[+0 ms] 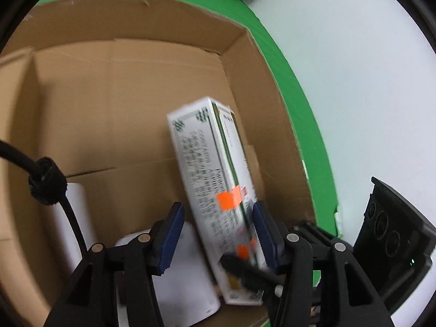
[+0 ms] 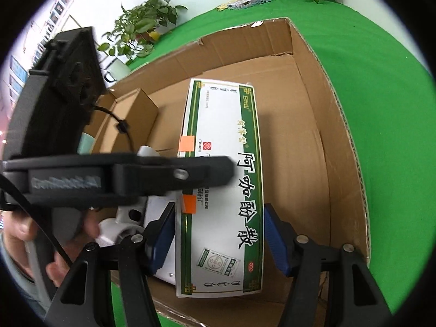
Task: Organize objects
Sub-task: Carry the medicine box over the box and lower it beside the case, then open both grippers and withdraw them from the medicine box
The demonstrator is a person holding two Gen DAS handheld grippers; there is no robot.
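Note:
A white and green medicine box (image 2: 223,179) with orange stickers stands tilted inside an open cardboard carton (image 2: 340,141) on a green cloth. My right gripper (image 2: 218,234) is open, its blue pads on either side of the box's lower end. My left gripper (image 1: 215,234) is open too, with the same medicine box (image 1: 209,179) between its pads, nearer the right pad. The left gripper's body (image 2: 120,177) crosses the right wrist view from the left, over the box.
A white device (image 1: 185,278) and a white cylinder (image 1: 73,218) lie in the carton beside the box. A small brown box (image 2: 130,120) stands in the carton's left side. Potted plants (image 2: 141,24) and small packets (image 2: 248,2) sit at the cloth's far edge.

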